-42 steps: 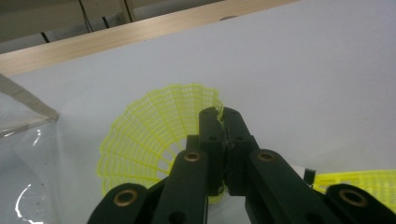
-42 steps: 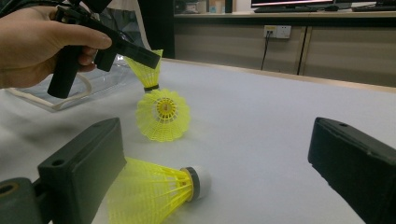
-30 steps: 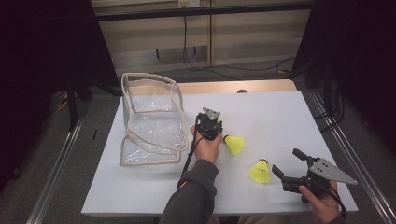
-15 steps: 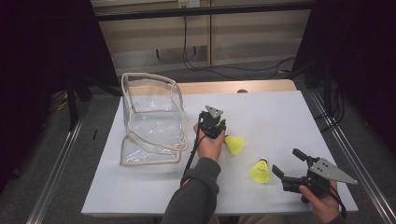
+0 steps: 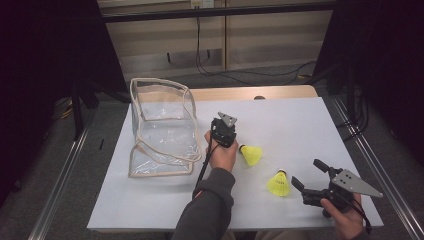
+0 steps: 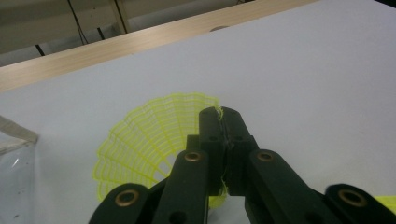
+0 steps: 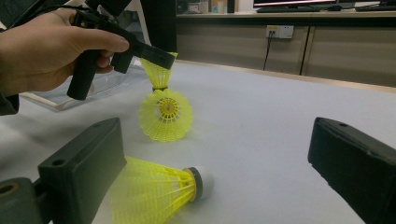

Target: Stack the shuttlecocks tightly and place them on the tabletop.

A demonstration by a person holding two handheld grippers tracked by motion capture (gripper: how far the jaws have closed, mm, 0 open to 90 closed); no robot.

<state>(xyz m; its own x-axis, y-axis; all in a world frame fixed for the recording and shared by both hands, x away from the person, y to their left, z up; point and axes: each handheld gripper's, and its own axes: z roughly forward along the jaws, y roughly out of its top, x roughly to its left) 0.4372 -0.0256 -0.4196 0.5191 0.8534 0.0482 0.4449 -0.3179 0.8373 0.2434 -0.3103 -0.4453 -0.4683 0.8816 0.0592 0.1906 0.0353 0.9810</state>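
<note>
White sheeting covers the bench (image 5: 300,125), with a clear plastic bag (image 5: 160,125) at its far left. The left gripper (image 6: 223,122) has just closed, its fingers now clamped on the rim of a yellow shuttlecock's (image 6: 149,140) skirt. The right gripper (image 5: 307,175) rests with fingers wide apart, a second shuttlecock (image 7: 159,189) lying on the bench just ahead, near the left-hand finger (image 7: 81,172).
</note>
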